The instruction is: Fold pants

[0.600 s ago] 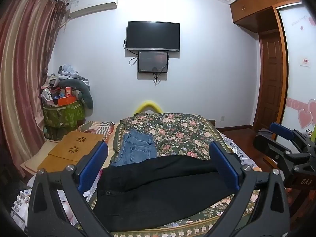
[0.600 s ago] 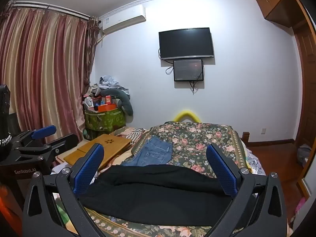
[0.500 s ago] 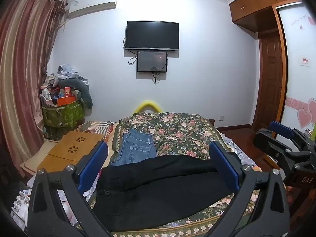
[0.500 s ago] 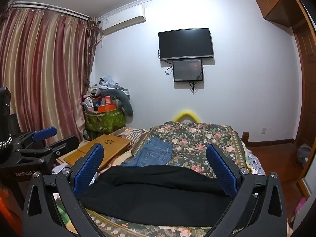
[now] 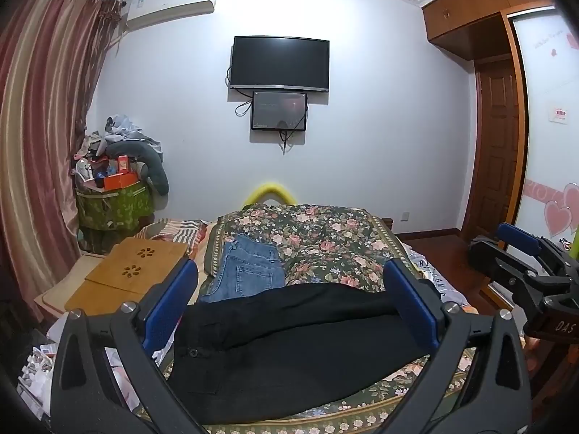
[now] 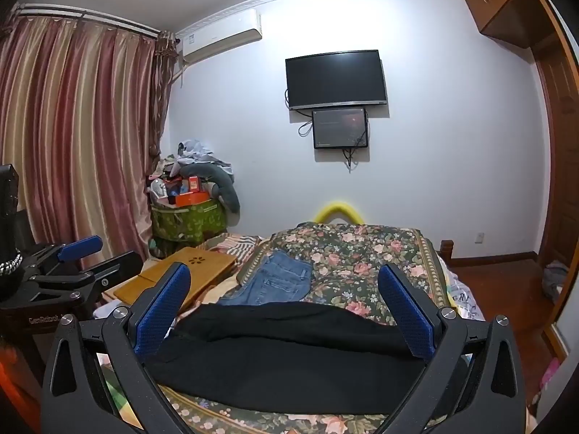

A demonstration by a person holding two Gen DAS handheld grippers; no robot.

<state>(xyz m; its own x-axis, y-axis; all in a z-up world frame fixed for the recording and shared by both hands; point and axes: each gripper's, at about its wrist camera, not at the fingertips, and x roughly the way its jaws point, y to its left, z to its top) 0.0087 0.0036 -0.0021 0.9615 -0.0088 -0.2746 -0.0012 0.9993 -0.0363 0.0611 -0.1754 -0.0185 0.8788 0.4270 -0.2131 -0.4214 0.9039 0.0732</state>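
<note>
Black pants [image 5: 289, 347] lie spread flat across the near part of the floral bedspread [image 5: 318, 238], waistband to the left. They also show in the right wrist view [image 6: 286, 361]. My left gripper [image 5: 289, 303] is open and empty, held above the near edge of the pants. My right gripper [image 6: 284, 307] is open and empty, also above the pants. The right gripper shows at the right edge of the left wrist view [image 5: 521, 267]; the left gripper shows at the left edge of the right wrist view [image 6: 72, 264].
Folded blue jeans [image 5: 246, 275] lie on the bed behind the black pants. A wooden lap table [image 5: 130, 267] sits to the left of the bed. A cluttered green bin [image 5: 112, 206] stands in the corner by the curtain. A wardrobe and door are at the right.
Both views have shifted very slightly; the grippers stay open over the pants and nothing on the bed has moved.
</note>
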